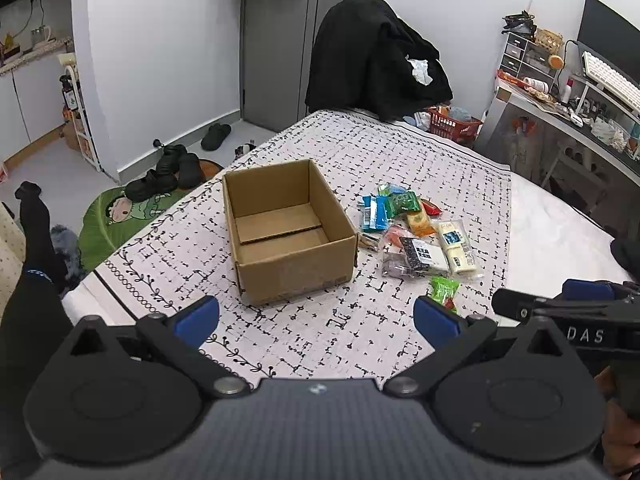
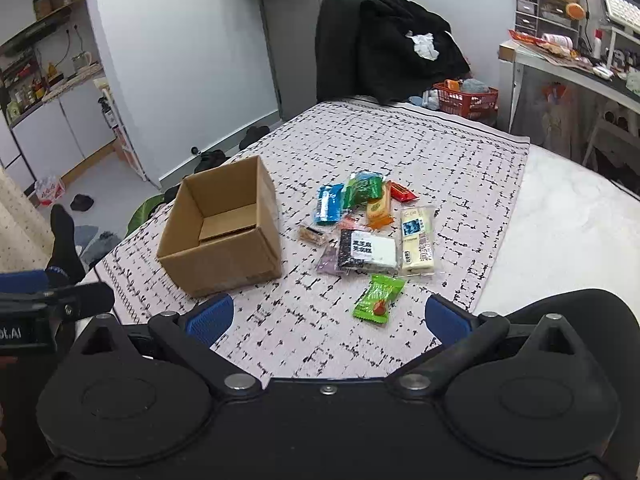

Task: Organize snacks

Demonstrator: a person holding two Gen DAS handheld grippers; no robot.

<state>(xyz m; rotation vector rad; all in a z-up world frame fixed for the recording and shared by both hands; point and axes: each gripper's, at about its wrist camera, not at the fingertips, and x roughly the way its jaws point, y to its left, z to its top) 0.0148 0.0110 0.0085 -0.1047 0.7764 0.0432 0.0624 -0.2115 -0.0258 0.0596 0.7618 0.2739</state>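
Patterned cloth (image 2: pixel 440 152) is spread over the bed, with an open cardboard box (image 2: pixel 224 236) set on it, long axis running away from the cameras. Snack packets (image 2: pixel 372 220) are scattered just right of it. Both the left gripper (image 1: pixel 316 320) and right gripper (image 2: pixel 328 320) are held low above the near edge, jaws spread wide, nothing gripped.

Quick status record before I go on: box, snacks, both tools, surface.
box: cardboard box, open top, upright, nothing visible inside
snacks: loose pile of packets to the right of the box, none in it
nearest snack: green packet, lying apart from the pile, on the near side
left tool: left tool open, holding nothing, above the cloth
right tool: right tool open, holding nothing
surface: patterned cloth
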